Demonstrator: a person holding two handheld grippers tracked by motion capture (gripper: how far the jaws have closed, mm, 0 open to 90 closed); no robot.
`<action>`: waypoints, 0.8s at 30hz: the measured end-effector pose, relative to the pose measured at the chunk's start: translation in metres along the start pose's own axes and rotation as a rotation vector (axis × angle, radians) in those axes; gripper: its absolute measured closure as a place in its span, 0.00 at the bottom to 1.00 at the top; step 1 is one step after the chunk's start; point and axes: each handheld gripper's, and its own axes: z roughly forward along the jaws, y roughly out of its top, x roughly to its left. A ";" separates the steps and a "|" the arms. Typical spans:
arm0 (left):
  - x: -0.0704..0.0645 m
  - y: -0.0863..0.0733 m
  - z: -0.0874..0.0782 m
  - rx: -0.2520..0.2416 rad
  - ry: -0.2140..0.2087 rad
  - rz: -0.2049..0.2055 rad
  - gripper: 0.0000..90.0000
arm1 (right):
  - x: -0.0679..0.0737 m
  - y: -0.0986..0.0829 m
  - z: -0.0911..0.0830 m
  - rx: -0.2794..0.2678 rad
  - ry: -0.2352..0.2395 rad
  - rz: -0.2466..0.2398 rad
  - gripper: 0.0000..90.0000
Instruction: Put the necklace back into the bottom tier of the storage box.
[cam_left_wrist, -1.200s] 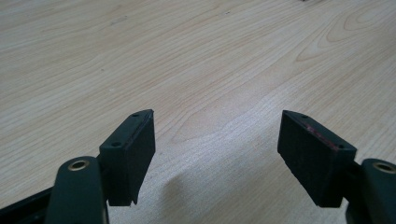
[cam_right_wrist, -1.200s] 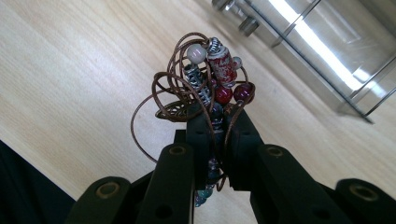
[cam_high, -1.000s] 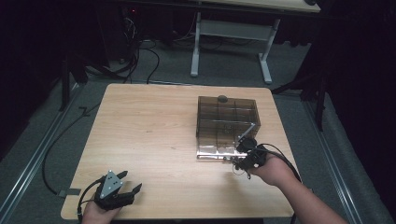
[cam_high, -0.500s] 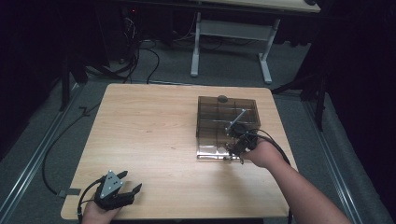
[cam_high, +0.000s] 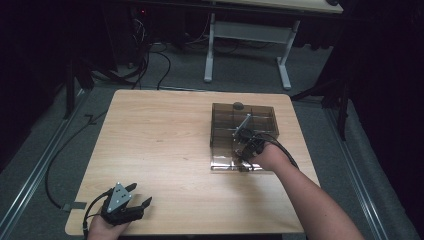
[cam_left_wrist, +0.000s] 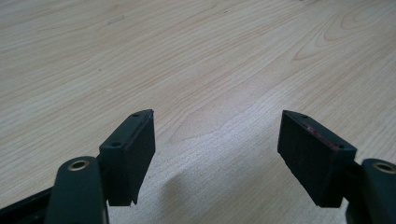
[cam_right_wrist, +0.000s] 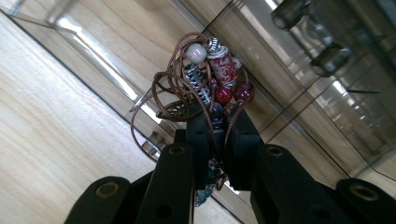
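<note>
- The right gripper (cam_right_wrist: 217, 116) has its jaws closed tight on a tangle of thin brown wire strung with beads, a beaded wire bundle (cam_right_wrist: 205, 79), which sticks up past the jaw tips.
- In the high view this right gripper (cam_high: 248, 148) hangs over the near part of a smoky clear plastic organiser box (cam_high: 220, 130) that sits toward the bench's (cam_high: 160, 145) right edge, closer to its far side.
- The left gripper (cam_high: 131, 207) rests at the bench's near left corner; its jaws stand wide apart with nothing between them, bare wood ahead.
- Risk, as I judge it: the loose wire loops could catch on a box wall or divider, so that pulling away drags the light box or tugs the bundle out of the grip.
- Another risk: the hold is on the wire's lower strands alone, so the beads may swing or slip free when the jaws part.
- Hard to tell: which compartment lies under the bundle, and what the slim grey rod (cam_high: 242, 125) in the box is.
- The dark knob (cam_high: 238, 105) on the box's far wall is too small to identify.
</note>
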 end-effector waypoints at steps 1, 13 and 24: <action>0.000 0.000 0.000 0.000 0.000 0.000 0.31 | -0.002 0.000 0.003 0.001 0.001 -0.026 0.91; 0.000 0.000 0.000 0.002 -0.001 0.002 0.31 | 0.000 0.003 0.021 0.058 -0.021 -0.021 0.91; 0.000 0.000 0.000 0.001 0.000 0.002 0.31 | -0.004 -0.004 -0.001 -0.009 0.006 0.047 0.76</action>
